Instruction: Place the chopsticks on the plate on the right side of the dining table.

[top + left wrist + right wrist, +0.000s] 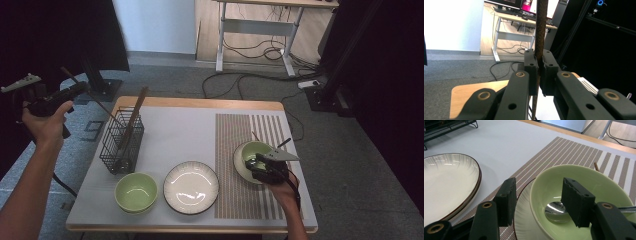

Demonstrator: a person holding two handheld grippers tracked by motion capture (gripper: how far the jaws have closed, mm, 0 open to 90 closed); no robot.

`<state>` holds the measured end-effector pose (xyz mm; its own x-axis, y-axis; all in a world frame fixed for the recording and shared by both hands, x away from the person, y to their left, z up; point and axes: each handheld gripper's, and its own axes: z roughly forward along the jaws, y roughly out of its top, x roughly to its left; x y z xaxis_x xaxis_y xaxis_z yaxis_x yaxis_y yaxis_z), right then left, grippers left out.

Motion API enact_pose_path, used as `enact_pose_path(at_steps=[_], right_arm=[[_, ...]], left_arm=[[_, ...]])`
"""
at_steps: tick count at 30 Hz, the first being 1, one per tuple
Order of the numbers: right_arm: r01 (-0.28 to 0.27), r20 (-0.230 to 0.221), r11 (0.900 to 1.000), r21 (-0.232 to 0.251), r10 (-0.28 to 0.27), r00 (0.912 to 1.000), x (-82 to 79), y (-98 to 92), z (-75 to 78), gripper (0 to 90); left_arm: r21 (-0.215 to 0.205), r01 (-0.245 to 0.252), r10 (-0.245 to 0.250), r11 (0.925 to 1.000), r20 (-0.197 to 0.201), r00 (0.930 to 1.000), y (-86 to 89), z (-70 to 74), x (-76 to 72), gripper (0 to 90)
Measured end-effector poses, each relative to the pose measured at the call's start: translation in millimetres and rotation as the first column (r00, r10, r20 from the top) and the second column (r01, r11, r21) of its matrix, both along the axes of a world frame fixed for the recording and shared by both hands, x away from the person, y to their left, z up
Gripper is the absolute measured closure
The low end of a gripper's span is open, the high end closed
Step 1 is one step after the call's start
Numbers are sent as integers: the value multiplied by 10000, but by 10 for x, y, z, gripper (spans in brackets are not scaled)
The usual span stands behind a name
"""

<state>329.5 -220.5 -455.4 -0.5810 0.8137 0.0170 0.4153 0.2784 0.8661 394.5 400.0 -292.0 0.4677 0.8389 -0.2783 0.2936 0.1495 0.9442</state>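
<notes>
- chopstick (pixel 539 37): a dark brown stick pinched between the two black jaws of the left gripper (pixel 539 72), which are closed tight on it; it runs up past the jaw tips and down below them.
- in the high view the left gripper (pixel 75 91) is held up in the air off the left edge of the table (pixel 200 103), with the chopstick (pixel 92 100) slanting down toward the black wire basket (pixel 122 142).
- another brown stick stands leaning in that basket, which sits at the table's left side.
- right gripper (pixel 537 200): its jaws stand apart on either side of the near rim of a green bowl (pixel 584 185); the pads do not visibly press on the rim.
- a metal spoon (pixel 556 211) lies in that bowl, and the bowl sits on a white plate (pixel 524 220) on the striped placemat (pixel 564 150).
- further left on the table are an empty white plate (pixel 191 187) and a second green bowl (pixel 136 192), just beside each other.
</notes>
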Motion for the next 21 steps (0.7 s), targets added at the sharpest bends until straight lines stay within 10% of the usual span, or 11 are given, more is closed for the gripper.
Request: enact_pose_path(at_steps=[21], right_arm=[[125,110,9999,4,-125,9999,-26,-34,30,459]], left_arm=[[-62,471,-470,9989,111,9988,-145,40,-79,848]])
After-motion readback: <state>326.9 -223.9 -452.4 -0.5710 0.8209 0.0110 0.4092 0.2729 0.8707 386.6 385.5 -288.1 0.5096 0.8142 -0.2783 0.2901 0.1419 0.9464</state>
